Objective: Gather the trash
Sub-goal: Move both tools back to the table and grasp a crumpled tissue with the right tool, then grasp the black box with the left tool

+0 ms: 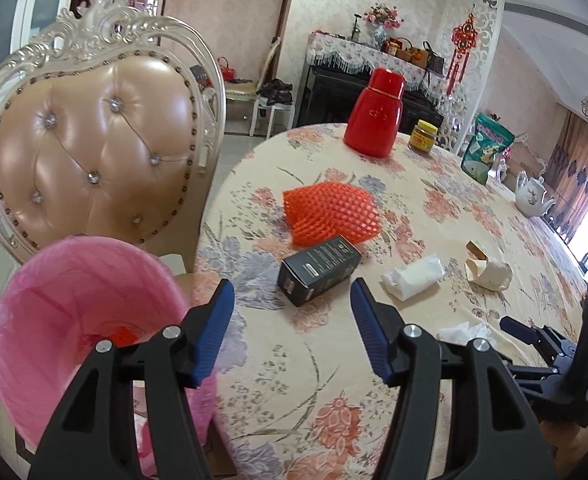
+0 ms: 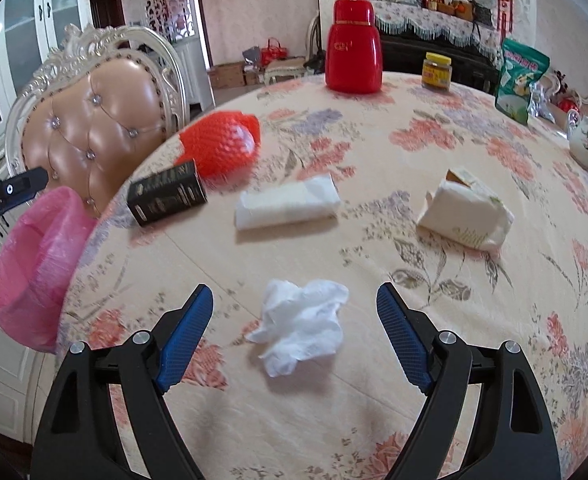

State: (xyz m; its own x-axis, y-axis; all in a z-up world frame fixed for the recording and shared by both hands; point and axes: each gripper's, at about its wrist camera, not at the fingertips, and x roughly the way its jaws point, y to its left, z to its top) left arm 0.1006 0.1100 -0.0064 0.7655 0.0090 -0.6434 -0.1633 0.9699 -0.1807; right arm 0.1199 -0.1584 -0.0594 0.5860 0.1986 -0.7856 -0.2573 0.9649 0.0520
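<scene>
crumpled tissue (image 2: 300, 322) lies on the bench (image 2: 374, 152) at 12 o'clock between my right gripper (image 2: 294, 334)'s spread, empty jaws. i'd drop straight, pinch its bulk. left gripper (image 1: 291, 330) gapes empty; pink bin (image 1: 73, 320) at its 9.

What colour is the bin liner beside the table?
Pink bin liner, clearest in the left wrist view.

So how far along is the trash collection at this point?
Early on. Done: something orange-red already lies in the pink-lined bin. In hand: nothing; the left gripper hangs open before the black box, the right gripper open around the crumpled tissue, not touching. Left on the table: that tissue, the box, the orange foam net, the folded tissue and the crushed paper packet.
</scene>
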